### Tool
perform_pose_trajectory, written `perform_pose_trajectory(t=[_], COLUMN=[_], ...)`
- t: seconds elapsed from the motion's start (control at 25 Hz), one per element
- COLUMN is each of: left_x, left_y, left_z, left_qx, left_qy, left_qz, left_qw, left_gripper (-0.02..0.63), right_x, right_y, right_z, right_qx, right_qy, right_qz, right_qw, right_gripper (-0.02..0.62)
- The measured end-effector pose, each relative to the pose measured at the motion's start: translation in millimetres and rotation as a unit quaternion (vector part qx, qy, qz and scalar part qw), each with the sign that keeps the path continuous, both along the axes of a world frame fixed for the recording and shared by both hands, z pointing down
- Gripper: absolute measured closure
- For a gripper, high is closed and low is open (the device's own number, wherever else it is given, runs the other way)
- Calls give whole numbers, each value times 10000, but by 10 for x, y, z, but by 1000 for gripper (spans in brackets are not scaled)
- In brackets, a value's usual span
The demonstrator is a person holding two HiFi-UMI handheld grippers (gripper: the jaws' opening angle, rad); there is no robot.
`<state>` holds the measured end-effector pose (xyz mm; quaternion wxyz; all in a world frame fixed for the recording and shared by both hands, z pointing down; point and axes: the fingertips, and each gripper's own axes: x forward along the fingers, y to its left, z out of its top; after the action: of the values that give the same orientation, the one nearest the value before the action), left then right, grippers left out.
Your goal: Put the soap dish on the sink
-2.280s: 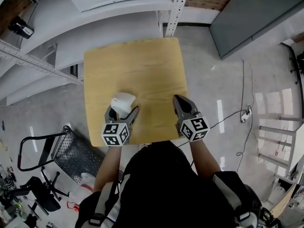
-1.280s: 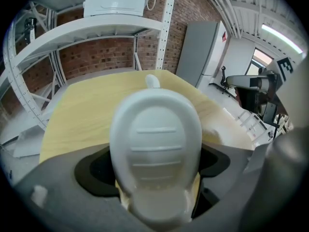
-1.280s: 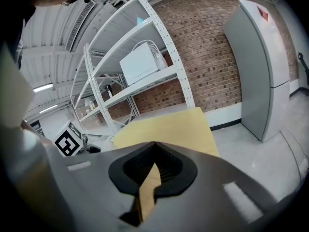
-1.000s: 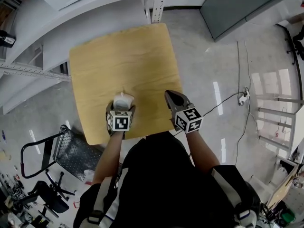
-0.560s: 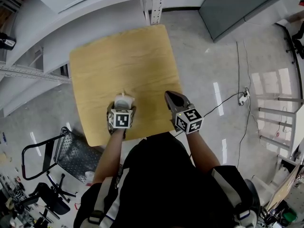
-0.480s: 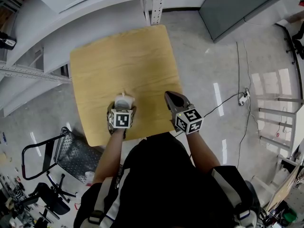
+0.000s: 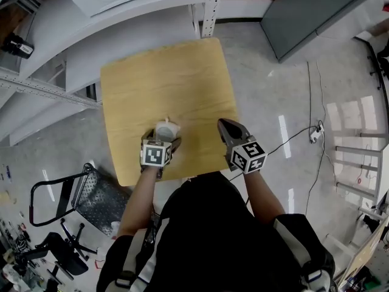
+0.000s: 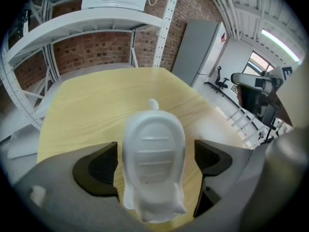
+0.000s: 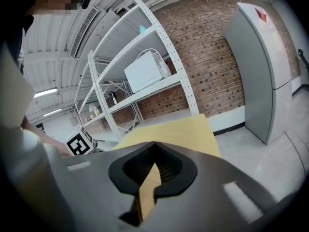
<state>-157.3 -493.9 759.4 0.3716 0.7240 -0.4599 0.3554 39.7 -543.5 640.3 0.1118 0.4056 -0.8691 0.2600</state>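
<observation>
The white soap dish [image 7: 167, 128] rests on the wooden table [image 7: 164, 78] near its front edge. My left gripper [image 7: 163, 140] points steeply down over it. In the left gripper view the dish [image 8: 153, 149] stands between the two dark pads [image 8: 99, 166] with a gap on each side. My left gripper [image 8: 155, 154] is opening and its pads do not press on the dish. To the right, my right gripper [image 7: 225, 125] hovers above the table's front right corner, jaws shut and empty. In its own view, the right gripper [image 9: 153, 151] shows the table [image 9: 178, 132] beyond its tips.
White metal shelving [image 7: 91, 47] runs along the far left of the table, with a white appliance [image 9: 145, 71] on one shelf. A grey cabinet [image 7: 316, 11] stands at the far right. A black mesh cart [image 7: 91, 193] sits on the floor at the left.
The left gripper's jaws have spread a little wider around the soap dish and the gripper has lifted slightly. The dish stays on the table. The right gripper has kept still.
</observation>
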Motion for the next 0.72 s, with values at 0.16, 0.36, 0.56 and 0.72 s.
perform_pose_trajectory(t=[0.16,0.36,0.56,0.72], left_x=[-128,-247,-270,-434], left_y=[-59,-81,110,345], left_z=[-258,-883,-1559,-2012], left_qx=[463,1720,2754,3510], left_qy=[54,538,1203,1171], left_qz=[43,-340,-435,-679], left_qw=[9989,9830,9528,9265], left_gripper=[100,117,232,527], right_x=[-4,9,-6,-63], right_y=[5,82,354,627], right_z=[-121,-380,-669,-824], right_qx=[137,492,849,1033], right_qy=[-38,-159,-392,-466], right_qz=[22,187,293,330], right_qw=[9999,9985,9952,9930], right_gripper=[589,589,589,589])
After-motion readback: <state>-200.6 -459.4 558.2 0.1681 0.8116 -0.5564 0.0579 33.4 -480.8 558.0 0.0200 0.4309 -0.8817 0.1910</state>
